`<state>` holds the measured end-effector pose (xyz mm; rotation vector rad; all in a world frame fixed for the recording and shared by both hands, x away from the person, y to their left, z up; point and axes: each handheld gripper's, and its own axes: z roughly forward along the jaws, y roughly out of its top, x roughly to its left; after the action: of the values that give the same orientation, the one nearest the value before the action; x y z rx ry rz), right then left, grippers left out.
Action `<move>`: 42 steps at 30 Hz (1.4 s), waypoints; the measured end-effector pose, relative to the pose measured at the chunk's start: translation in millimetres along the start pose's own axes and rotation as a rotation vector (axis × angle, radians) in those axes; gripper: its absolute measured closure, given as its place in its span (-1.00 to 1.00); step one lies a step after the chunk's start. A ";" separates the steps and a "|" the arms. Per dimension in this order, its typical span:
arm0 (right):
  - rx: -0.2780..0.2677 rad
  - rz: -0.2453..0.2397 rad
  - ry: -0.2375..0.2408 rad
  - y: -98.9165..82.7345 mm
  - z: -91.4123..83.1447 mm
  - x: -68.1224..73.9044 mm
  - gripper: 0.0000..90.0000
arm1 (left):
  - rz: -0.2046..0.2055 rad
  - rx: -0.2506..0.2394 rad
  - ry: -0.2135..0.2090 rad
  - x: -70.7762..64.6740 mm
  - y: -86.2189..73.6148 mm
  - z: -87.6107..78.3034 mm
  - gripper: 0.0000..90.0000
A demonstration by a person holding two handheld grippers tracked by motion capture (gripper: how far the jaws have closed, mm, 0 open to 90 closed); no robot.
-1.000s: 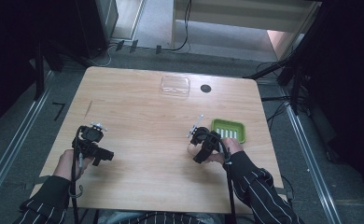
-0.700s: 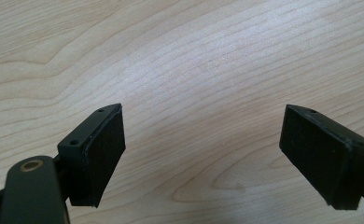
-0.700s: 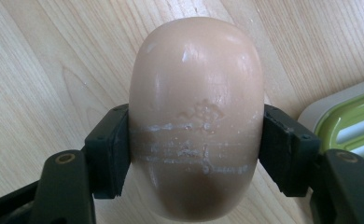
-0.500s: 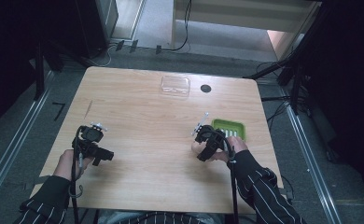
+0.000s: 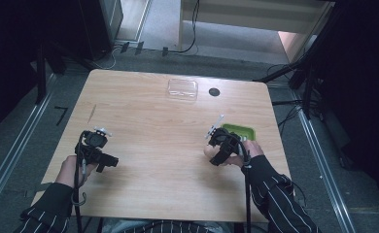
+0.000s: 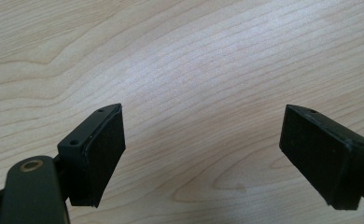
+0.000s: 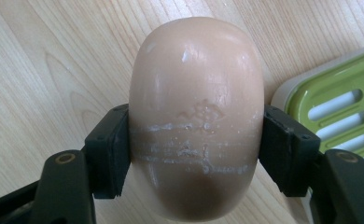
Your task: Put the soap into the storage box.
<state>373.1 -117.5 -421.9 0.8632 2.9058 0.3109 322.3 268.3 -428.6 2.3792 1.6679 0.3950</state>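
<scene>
right gripper: jaws clamped on both long sides of smooth peach-coloured oval soap bar; pads pressing on bar, whitish scuff lines across its face. bar held over light wooden table, just beside green slotted plastic soap dish, not in it. high view: right gripper at near-left corner of dish. left gripper: jaws spread wide, nothing between pads, bare wood below. clear plastic lid and small black round disc at far table edge, well apart from both grippers.
</scene>
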 end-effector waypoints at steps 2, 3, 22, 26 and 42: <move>-0.001 0.000 -0.003 -1.4 -1.3 -1.9 -0.25 | 0.000 0.000 0.000 0.1 0.0 0.0 -0.67; 0.001 0.005 -0.005 -2.4 -2.3 -3.2 -0.25 | 0.000 0.000 0.000 0.1 0.0 0.0 -0.67; -0.014 0.017 -0.009 -14.4 -10.5 -20.3 -0.25 | 0.000 0.002 0.000 0.2 0.0 0.2 -0.67; -0.016 0.017 -0.016 -16.6 -12.5 -24.8 -0.25 | 0.001 0.004 0.000 0.1 0.3 0.4 -0.67; -0.030 0.011 -0.038 -19.3 -16.8 -42.7 -0.25 | -0.001 0.005 -0.002 -0.1 0.4 0.8 -0.67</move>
<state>396.1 -159.6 -408.4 0.8706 2.8550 0.3342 322.9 268.0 -429.3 2.3816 1.6703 0.3885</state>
